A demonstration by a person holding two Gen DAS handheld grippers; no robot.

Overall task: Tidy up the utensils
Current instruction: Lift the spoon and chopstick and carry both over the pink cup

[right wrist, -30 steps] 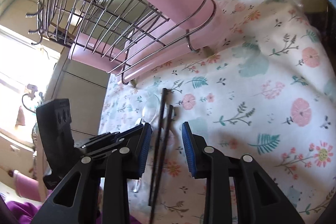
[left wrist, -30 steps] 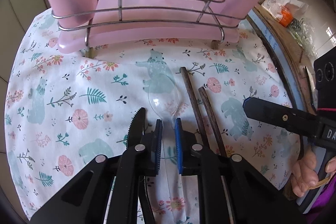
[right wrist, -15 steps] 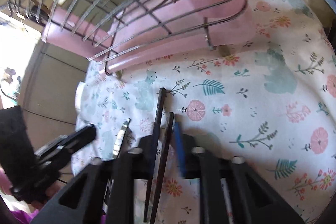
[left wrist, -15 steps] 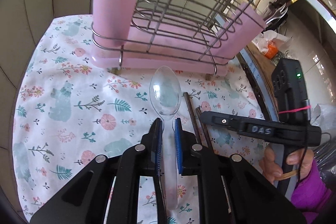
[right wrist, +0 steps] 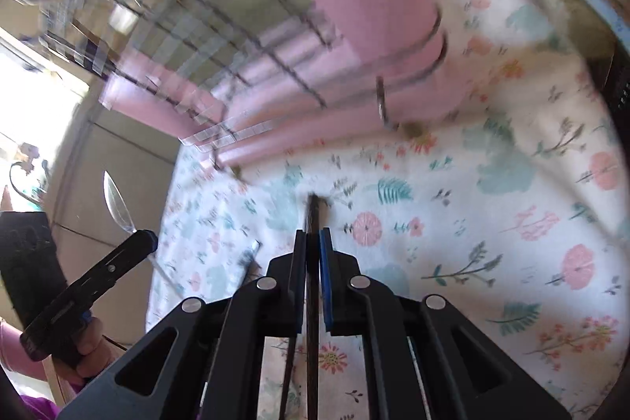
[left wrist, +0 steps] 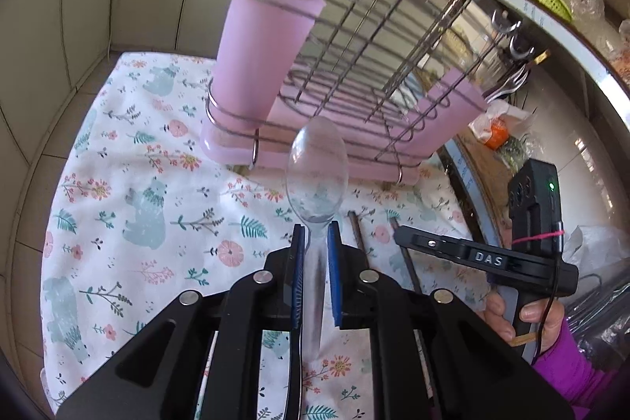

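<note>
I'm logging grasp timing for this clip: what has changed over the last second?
The left gripper closed on the clear plastic spoon and lifted it off the floral cloth. The right gripper closed on the dark wooden chopsticks, one second ago still lying between its open fingers. The pink-and-wire utensil rack stayed put.

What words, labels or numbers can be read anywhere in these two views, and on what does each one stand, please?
"DAS": raised letters on the side of the right gripper, seen in the left wrist view.
Small dark markings along the counter edge at the upper right: too small to read.
Right wrist view: blurred by motion, nothing legible.
</note>
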